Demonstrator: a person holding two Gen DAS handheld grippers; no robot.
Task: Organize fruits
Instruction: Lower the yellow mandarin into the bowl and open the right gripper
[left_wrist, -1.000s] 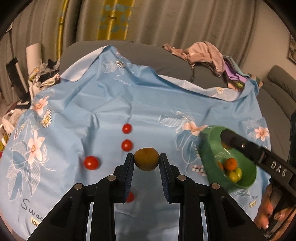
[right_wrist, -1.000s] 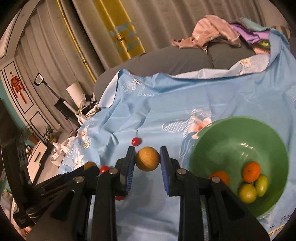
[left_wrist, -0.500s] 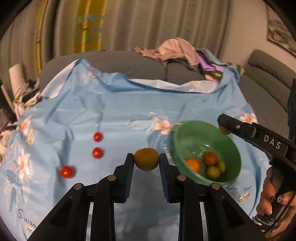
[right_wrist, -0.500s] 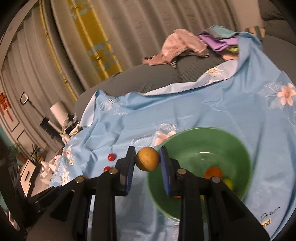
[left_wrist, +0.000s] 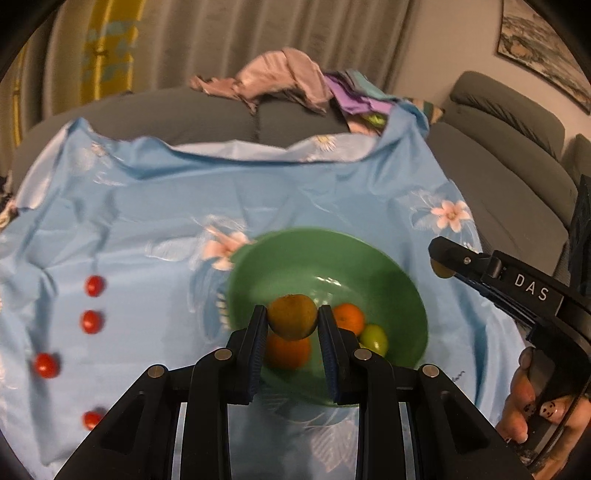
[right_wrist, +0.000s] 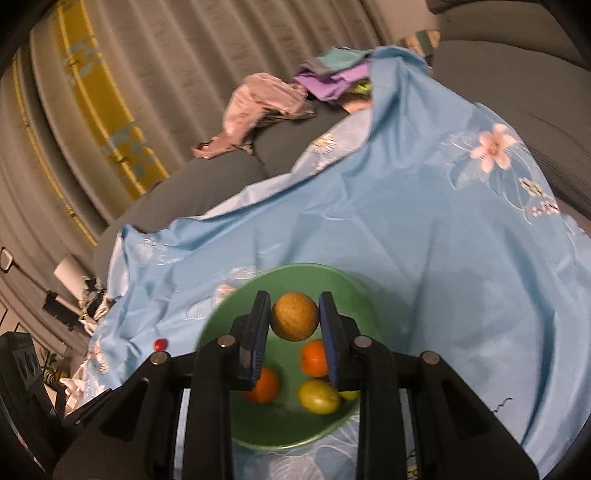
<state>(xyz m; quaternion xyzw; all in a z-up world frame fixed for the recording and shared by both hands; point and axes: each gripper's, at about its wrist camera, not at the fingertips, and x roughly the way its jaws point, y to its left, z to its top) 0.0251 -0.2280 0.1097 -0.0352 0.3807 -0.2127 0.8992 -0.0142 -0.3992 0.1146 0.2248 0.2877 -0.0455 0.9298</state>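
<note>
My left gripper (left_wrist: 292, 323) is shut on a brownish-green round fruit (left_wrist: 291, 316) and hangs over the green bowl (left_wrist: 388, 269). My right gripper (right_wrist: 294, 321) is shut on a yellow-brown round fruit (right_wrist: 294, 320), also above the green bowl (right_wrist: 236, 306). Inside the bowl lie two oranges (left_wrist: 348, 316) (right_wrist: 313, 357) and green fruits (left_wrist: 373, 338) (right_wrist: 318, 397). Several cherry tomatoes (left_wrist: 91, 321) lie on the blue cloth at the left. The right gripper's body (left_wrist: 517, 291) shows at the right of the left wrist view, held by a hand (left_wrist: 524, 406).
A blue floral cloth (left_wrist: 155, 206) covers a grey sofa (left_wrist: 177, 110). A pile of clothes (left_wrist: 295, 85) lies at the back. Another sofa section (left_wrist: 509, 122) stands at the right. One tomato (right_wrist: 160, 344) shows left of the bowl in the right wrist view.
Both grippers have swung sideways with their fruits, from over the cloth near the tomatoes to over the green bowl. Both stayed shut on their fruits.
</note>
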